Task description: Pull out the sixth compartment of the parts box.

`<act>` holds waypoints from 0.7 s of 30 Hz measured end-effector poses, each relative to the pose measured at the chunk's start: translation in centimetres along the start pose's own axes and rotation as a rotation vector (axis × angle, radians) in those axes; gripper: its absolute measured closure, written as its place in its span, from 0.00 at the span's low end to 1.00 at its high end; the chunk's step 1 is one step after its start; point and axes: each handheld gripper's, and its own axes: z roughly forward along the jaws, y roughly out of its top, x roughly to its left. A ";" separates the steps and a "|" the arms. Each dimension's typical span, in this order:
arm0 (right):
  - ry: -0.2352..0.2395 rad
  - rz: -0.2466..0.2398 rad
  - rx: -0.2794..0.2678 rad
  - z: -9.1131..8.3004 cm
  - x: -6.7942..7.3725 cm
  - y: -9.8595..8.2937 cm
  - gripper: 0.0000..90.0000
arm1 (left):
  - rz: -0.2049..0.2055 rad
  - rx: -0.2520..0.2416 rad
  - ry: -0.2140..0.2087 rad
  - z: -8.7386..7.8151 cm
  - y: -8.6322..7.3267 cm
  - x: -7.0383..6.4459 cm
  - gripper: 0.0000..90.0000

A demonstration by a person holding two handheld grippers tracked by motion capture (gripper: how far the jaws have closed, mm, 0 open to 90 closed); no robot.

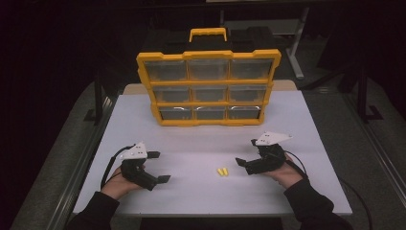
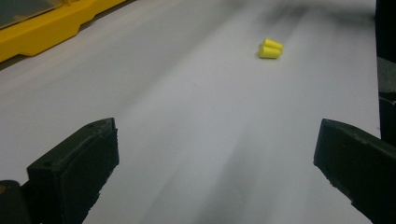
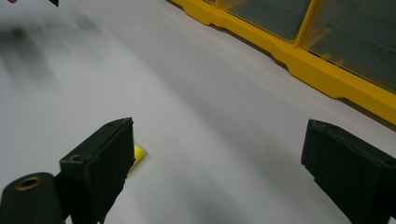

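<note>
A: Where are the earplugs (image 1: pixel 221 171) being seen?

B: They are lying on the white tabletop (image 1: pixel 201 134), touching each other, between the two tools and nearer the right tool (image 1: pixel 245 163). In the left gripper view they are lying well ahead of the jaws; in the right gripper view a yellow sliver is peeking out just beside one jaw.

A: And how are the tools being held?

B: Both are being held wide open, with nothing gripped. The left tool (image 1: pixel 159 166) is being rested low over the tabletop, well apart from the earplugs.

A: What could be going wrong from here?

B: The earplugs look small, soft and rounded, so they are likely to be rolled or flicked away if a jaw is being brought in against their side rather than around them. Because the two are touching, one may be pinched while the other is being nudged off. A hard squeeze may be making one spring out.

A: And the organizer (image 1: pixel 209 86)?

B: It is standing upright at the far side, drawers shut. If a drawer is being pulled one-handed, the whole case may be dragged or tipped forward.
</note>
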 end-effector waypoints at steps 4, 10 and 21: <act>0.002 -0.002 -0.003 0.2 -0.1 0.1 0.10 | -0.001 0.001 -0.001 0.0 0.0 0.0 0.00; 0.008 -0.009 -0.005 0.6 -0.1 0.4 0.10 | -0.003 -0.004 -0.001 0.0 0.0 0.1 0.00; 0.016 0.005 -0.012 0.8 -0.3 0.6 0.10 | -0.003 -0.006 -0.003 0.0 0.0 0.0 0.00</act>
